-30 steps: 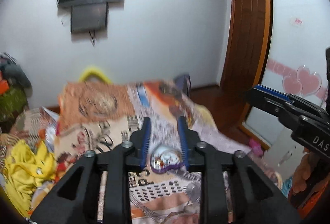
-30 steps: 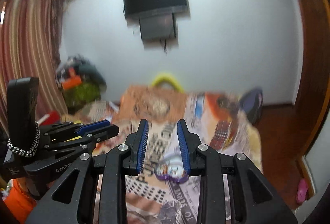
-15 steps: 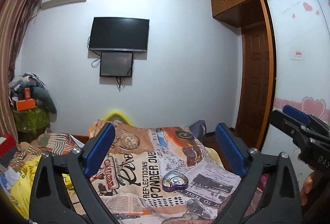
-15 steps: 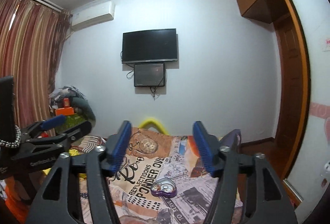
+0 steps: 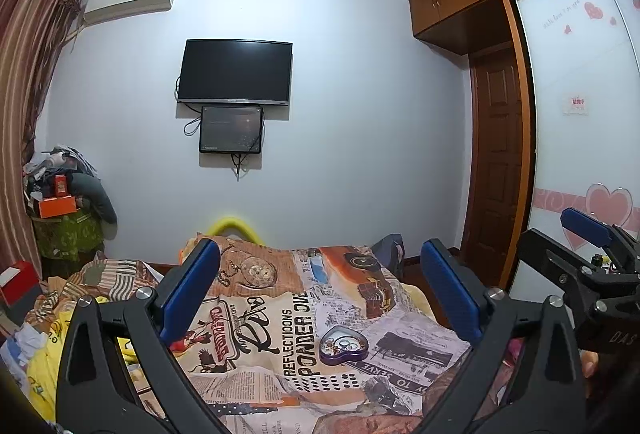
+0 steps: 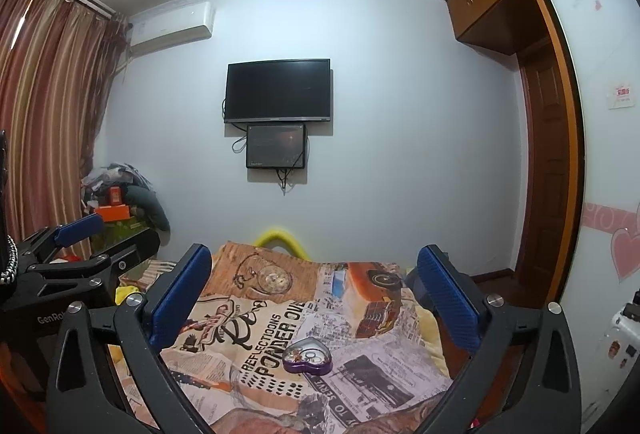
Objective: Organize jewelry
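Observation:
A purple heart-shaped jewelry box (image 5: 343,345) lies on the printed bedspread (image 5: 256,330), holding rings and small pieces under a clear top. It also shows in the right wrist view (image 6: 307,355). My left gripper (image 5: 320,294) is wide open and empty, held well back above the bed, with the box between its blue pads and far ahead. My right gripper (image 6: 314,294) is also wide open and empty, at a similar distance. The right gripper shows at the right edge of the left wrist view (image 5: 592,254); the left gripper shows at the left edge of the right wrist view (image 6: 80,258).
A wall TV (image 5: 235,72) hangs with a smaller screen below it. Piled clothes and an orange box (image 5: 58,206) are at the far left, yellow clothing (image 5: 44,366) lies on the bed's left, and a wooden door (image 5: 496,162) and wardrobe (image 5: 580,74) are on the right.
Both grippers opened from narrow to wide and pulled back and up from the heart box, which now lies farther ahead on the bedspread. The views tilted up toward the wall.

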The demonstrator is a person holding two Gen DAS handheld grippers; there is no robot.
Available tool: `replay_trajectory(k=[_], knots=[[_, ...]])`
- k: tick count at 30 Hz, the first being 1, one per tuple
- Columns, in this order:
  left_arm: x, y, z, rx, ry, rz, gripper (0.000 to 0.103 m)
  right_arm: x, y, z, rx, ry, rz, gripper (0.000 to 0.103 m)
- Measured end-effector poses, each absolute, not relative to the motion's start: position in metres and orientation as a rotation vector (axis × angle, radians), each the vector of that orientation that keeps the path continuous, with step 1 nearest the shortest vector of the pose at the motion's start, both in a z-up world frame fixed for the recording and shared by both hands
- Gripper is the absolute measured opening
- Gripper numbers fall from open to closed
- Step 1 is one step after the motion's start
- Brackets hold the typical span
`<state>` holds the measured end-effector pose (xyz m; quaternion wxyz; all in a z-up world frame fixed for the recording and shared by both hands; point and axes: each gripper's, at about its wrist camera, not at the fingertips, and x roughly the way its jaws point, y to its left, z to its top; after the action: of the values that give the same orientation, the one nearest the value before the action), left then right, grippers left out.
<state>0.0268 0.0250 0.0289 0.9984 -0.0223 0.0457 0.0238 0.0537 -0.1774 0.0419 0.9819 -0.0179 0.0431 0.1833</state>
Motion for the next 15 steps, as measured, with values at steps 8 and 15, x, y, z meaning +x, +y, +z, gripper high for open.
replay_trajectory(k=[8, 15], knots=[[0.0273, 0.0243, 0.0268, -0.05, 0.105, 0.045, 0.102, 0.0513, -0.1805, 0.0398, -0.036, 0.093, 0.371, 0.102], [0.0301, 0.0242, 0.0241, -0.052, 0.116, 0.046, 0.102, 0.0498, -0.1823, 0.0376, -0.033, 0.104, 0.371, 0.102]])
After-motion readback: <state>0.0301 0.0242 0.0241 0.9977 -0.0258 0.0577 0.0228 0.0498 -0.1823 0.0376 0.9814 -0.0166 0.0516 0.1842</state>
